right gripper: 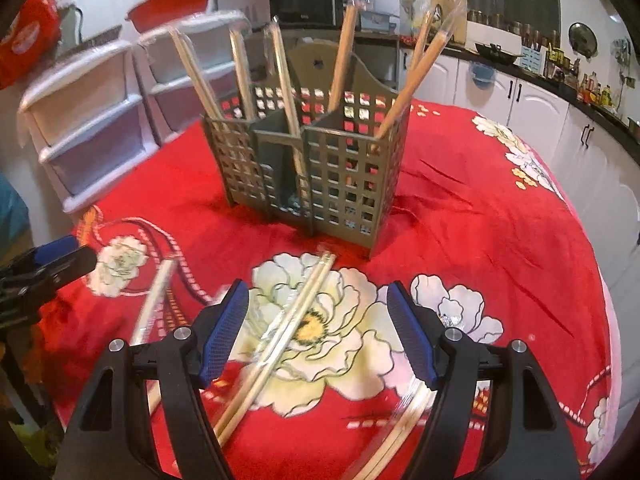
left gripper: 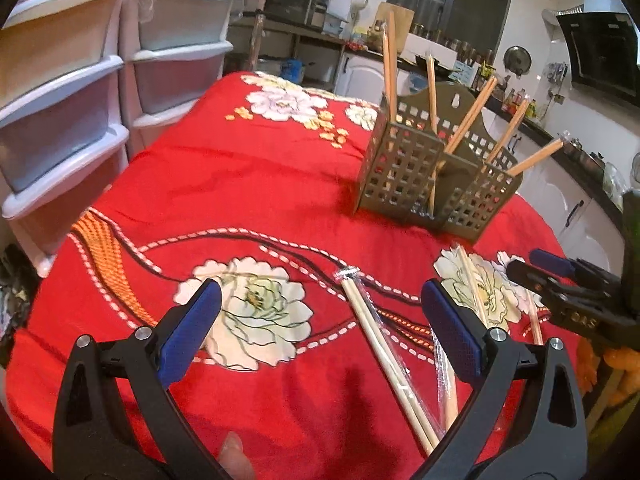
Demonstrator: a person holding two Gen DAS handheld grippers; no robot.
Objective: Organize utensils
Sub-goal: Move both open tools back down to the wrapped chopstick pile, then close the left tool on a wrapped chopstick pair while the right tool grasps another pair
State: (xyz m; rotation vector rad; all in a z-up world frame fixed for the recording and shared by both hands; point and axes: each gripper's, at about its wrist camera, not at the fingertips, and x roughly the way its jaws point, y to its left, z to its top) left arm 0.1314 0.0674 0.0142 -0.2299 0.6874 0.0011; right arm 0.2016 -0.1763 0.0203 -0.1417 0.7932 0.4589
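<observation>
A pair of wrapped chopsticks (right gripper: 280,332) lies diagonally across the lower centre of my right wrist view, on a white flower of the red tablecloth (right gripper: 500,220). They look light, stiff and thin; the clear wrapper will likely be slippery, so I would pinch them mid-length, across both sticks. My right gripper (right gripper: 318,330) hangs over them with its blue pads wide apart, nothing held. Above, at frame centre, stands the olive slotted holder (right gripper: 320,184), several chopsticks already upright in it. In the left wrist view, my left gripper (left gripper: 320,324) is also spread open and empty, another wrapped pair (left gripper: 384,356) lying between its fingers. Further pairs at the lower edge are blurred, so I cannot count them.
</observation>
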